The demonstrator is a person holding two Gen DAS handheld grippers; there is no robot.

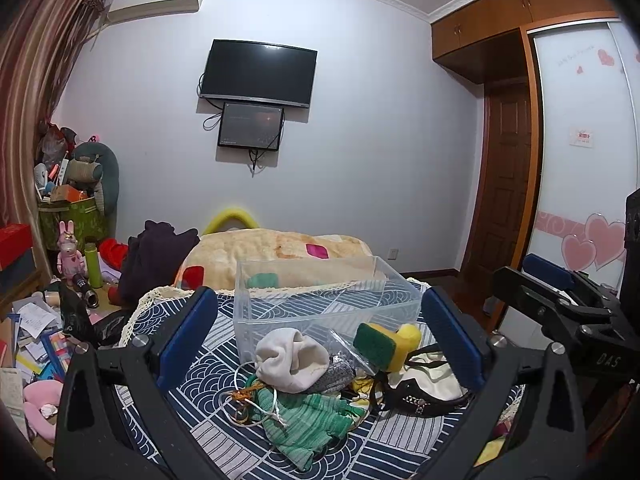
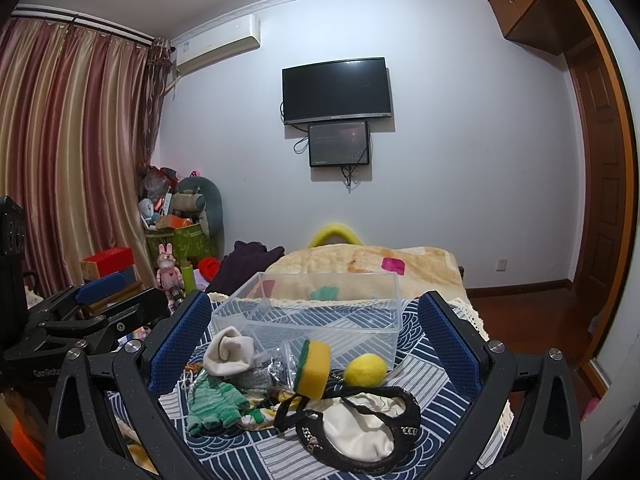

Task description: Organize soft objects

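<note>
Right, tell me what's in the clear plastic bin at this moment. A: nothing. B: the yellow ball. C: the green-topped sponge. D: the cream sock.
A: the clear plastic bin shows only the patterned cloth through its walls, while the yellow ball, sponge and cream sock all lie outside, in front of it.

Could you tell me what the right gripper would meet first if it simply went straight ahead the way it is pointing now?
Probably the yellow-and-green sponge, propped up just ahead of the open right gripper, with the clear plastic box behind it; depth is uncertain.
</note>
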